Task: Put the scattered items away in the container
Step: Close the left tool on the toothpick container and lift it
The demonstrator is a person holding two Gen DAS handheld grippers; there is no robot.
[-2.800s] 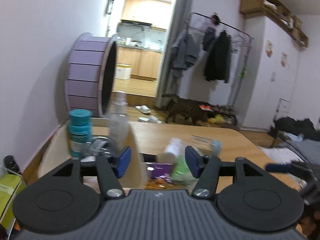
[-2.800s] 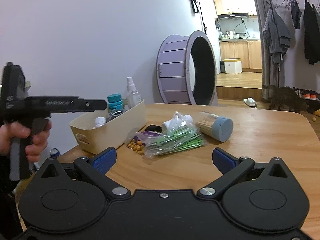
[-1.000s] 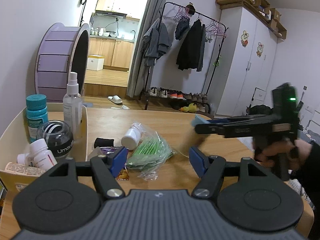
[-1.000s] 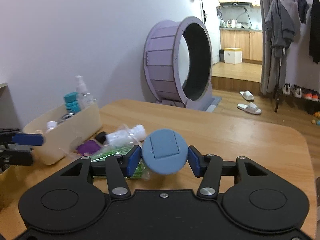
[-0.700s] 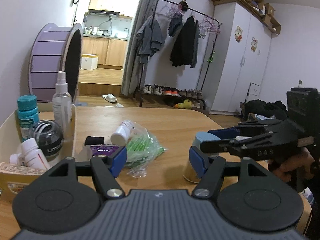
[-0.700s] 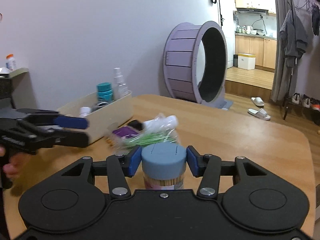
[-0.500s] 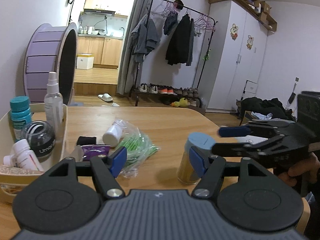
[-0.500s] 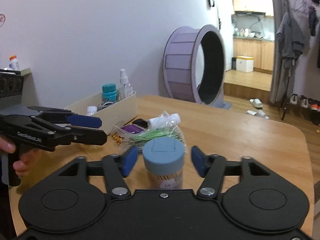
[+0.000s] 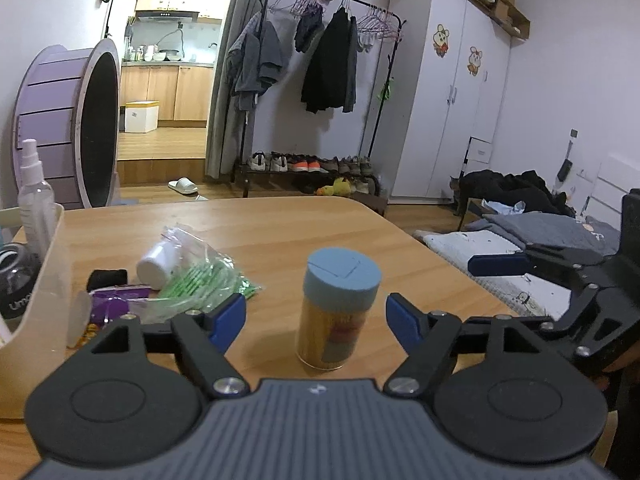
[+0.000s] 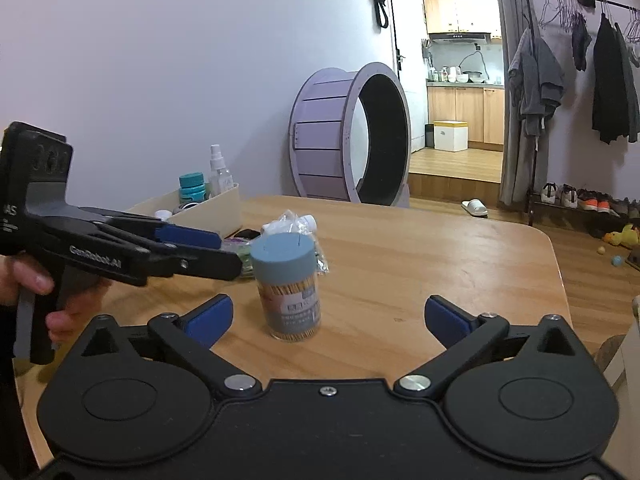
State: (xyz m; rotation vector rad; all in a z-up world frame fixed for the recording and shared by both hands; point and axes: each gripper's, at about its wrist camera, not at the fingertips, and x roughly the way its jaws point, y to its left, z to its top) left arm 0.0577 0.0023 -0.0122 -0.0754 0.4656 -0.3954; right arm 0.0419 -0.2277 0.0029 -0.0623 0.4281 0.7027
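Left gripper (image 9: 316,316): jaws apart, nothing between the pads yet; the toothpick jar stands in line with the gap, just ahead of the fingertips.
Right gripper (image 10: 326,314): jaws spread wide, empty, with the same jar ahead of its gap and touching neither pad.
Toothpick jar (image 9: 338,308): upright on the table (image 9: 280,236), blue lid on top, free of both tools and well apart from the bin.
Step in hand: judged a handover; the jar stands alone between 2 open grippers, and the left one is lined up to take it.
Next move calls for: easing the left gripper forward until the pads flank the jar's body below the lid, then closing square on it so the tall jar does not tip.
Loose pile: a bag of green sticks (image 9: 200,284), a white bottle (image 9: 158,262), a purple packet (image 9: 116,298) and a small black item (image 9: 107,279) lie near the bin, still outside it.
Container (image 9: 48,280): cream bin at the left table edge, holding a spray bottle (image 9: 34,204) and a dark ball (image 9: 16,286); a teal-capped bottle (image 10: 192,187) shows in the right wrist view.
Progress: judged partway, with 5 items still out.
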